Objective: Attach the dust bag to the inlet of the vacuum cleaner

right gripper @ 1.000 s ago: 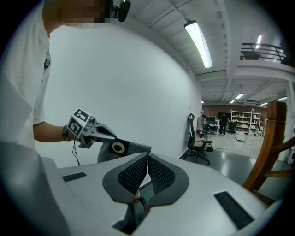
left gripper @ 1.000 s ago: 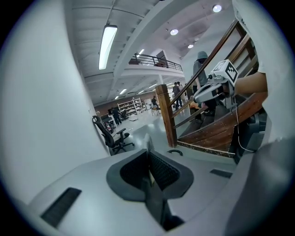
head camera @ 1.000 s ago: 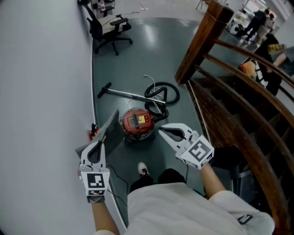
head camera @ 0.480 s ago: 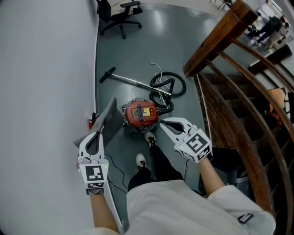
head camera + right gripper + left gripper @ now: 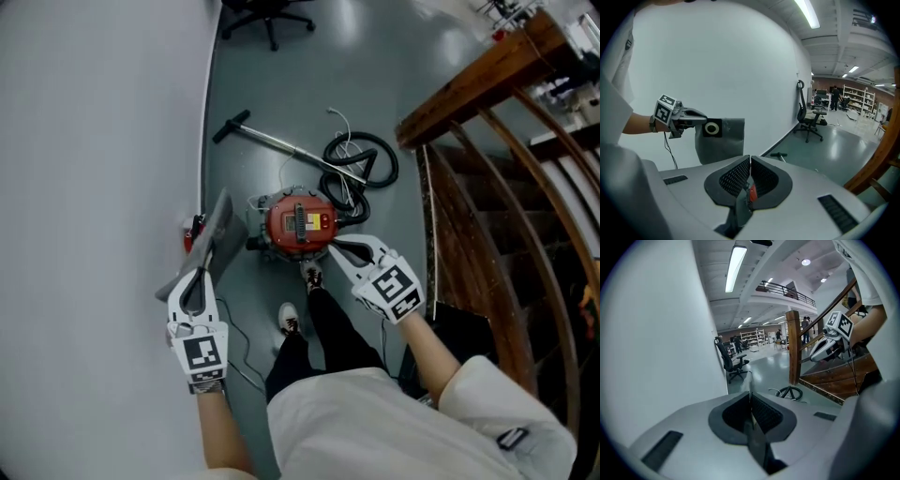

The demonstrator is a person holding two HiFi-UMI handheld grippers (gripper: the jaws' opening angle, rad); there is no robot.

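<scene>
Over the last second I've bent down and stepped in: both hands have sunk toward the floor, the vacuum cleaner [image 5: 300, 225] sits larger and nearer in the head view, and one shoe [image 5: 312, 277] is now planted just beside its near edge. By my reckoning the approach is nearly over and the fitting itself hasn't begun. My left gripper [image 5: 201, 274] is clamped on one edge of the dust bag [image 5: 214, 234], its fingers pressed tight on the grey sheet, which stands up ahead of them alongside the wall [image 5: 94, 187], near the cleaner's left side but not touching it. From my other hand's camera the bag hangs flat with its round collar [image 5: 711, 128] right by the left fingertips. My right gripper [image 5: 337, 248] is empty with its jaws pressed together, tips just at the cleaner's near right edge (red shows through the slit). I can't pick out the inlet from here; the hose [image 5: 361, 164] lies coiled beyond.
</scene>
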